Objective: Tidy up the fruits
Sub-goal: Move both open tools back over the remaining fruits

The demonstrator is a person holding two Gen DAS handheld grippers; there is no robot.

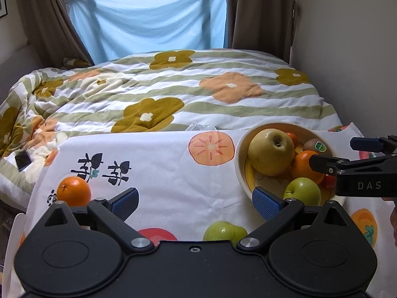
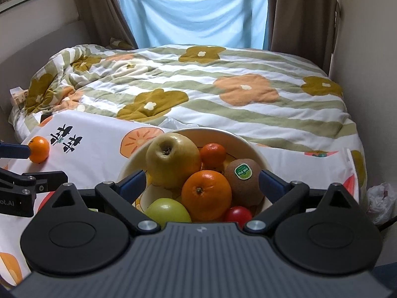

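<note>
My right gripper (image 2: 201,182) hangs over the cream ceramic bowl (image 2: 250,144) of gathered fruit, jaws wide, empty. My left gripper (image 1: 194,201) gapes, empty, between the loose round orange (image 1: 74,190) and green apple (image 1: 224,231) on the persimmon-print cloth (image 1: 161,168), awaiting collection.

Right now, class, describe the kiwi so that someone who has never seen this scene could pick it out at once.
Find the cream bowl on the fruit-print cloth at the foot of the bed. The kiwi lies at its right side, beside the big orange. It is the only brown, fuzzy fruit, and it alone carries a green sticker.
</note>
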